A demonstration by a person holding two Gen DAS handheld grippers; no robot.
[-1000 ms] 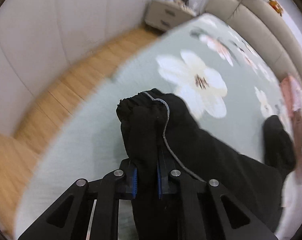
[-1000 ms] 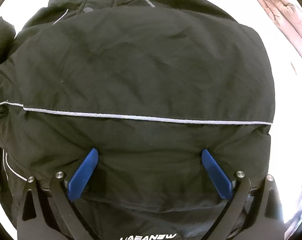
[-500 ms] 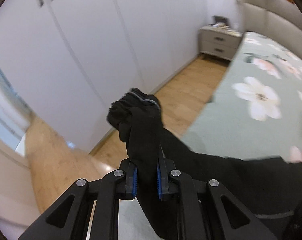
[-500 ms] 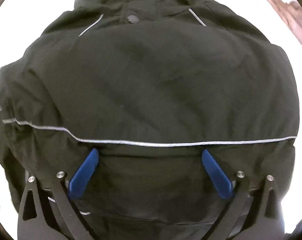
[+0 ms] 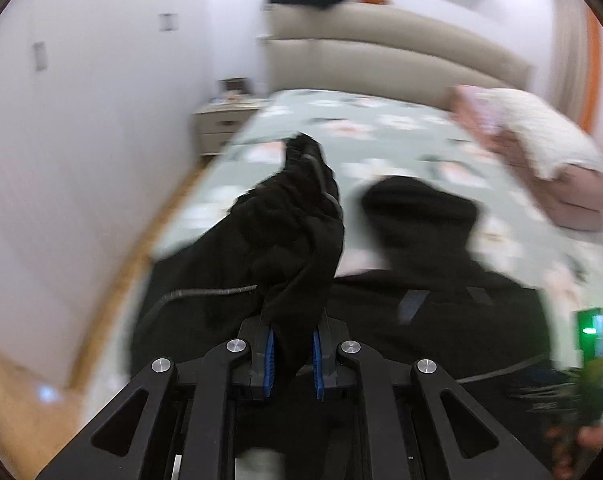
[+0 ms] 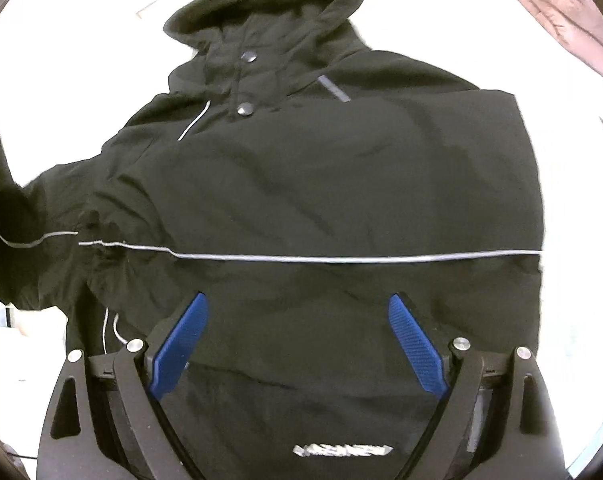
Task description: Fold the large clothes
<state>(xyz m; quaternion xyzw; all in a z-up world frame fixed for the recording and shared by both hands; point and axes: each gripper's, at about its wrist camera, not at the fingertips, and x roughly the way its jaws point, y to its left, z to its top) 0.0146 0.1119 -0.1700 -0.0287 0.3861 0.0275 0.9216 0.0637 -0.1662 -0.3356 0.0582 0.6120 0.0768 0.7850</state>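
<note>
While the bed [image 5: 401, 152] is being covered by a flowered sheet, a black jacket [image 6: 333, 184] is being laid flat on it, hood toward the headboard [image 5: 381, 60]. Its sleeve [image 5: 297, 236] is being pinched and held up off the sheet by the left gripper [image 5: 292, 354]. Above the jacket's lower front, the right gripper [image 6: 297, 340] is being narrowed from a wide spread, nothing being squeezed.

Soft, even room light, no hard shadows. My left view smears with motion blur: the bed [image 5: 401, 136] and wall [image 5: 93, 140] streak, only my own frame stays crisp. My right view is sharper, but the bedding around the black jacket [image 6: 341, 184] blows out to white (its folds barely read). Fisheye bends both, corners dark.
</note>
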